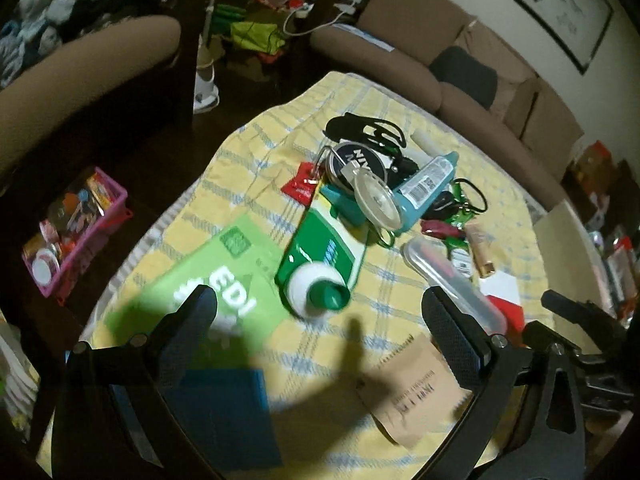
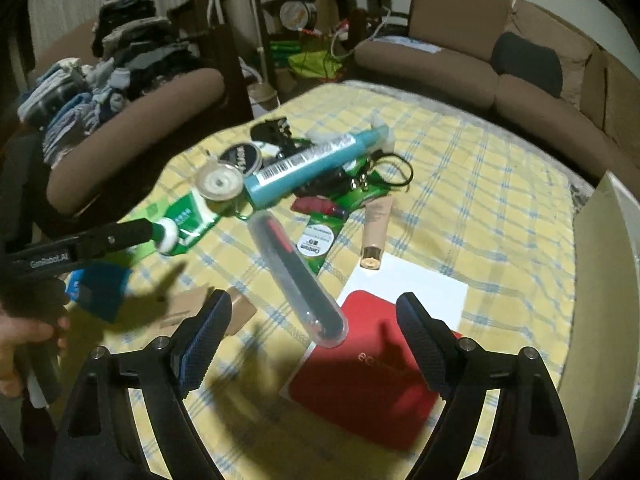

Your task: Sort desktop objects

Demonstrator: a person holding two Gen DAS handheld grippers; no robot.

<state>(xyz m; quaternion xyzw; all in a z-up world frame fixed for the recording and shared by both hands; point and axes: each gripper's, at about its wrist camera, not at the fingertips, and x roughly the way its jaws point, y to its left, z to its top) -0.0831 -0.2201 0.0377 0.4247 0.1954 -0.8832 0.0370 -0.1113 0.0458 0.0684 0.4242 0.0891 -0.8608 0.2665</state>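
A pile of small objects lies on the yellow checked tablecloth (image 1: pixel 400 120). A green and white tube (image 1: pixel 320 258) lies cap-first toward my left gripper (image 1: pixel 320 312), which is open and empty just before the cap. The tube also shows in the right wrist view (image 2: pixel 180 224). A blue tube (image 2: pixel 312 166), a dark round tin (image 2: pixel 242 157), a clear disc (image 2: pixel 219 182) and a clear tube case (image 2: pixel 296 268) lie around it. My right gripper (image 2: pixel 314 332) is open and empty, just in front of the case's near end.
A green leaflet (image 1: pixel 224 276), a blue card (image 1: pixel 224 420) and a brown paper packet (image 1: pixel 416 396) lie near the left gripper. A red card on white paper (image 2: pixel 372 364) lies under the right gripper. A pink basket (image 1: pixel 76 232) stands on the floor at left. Sofas surround the table.
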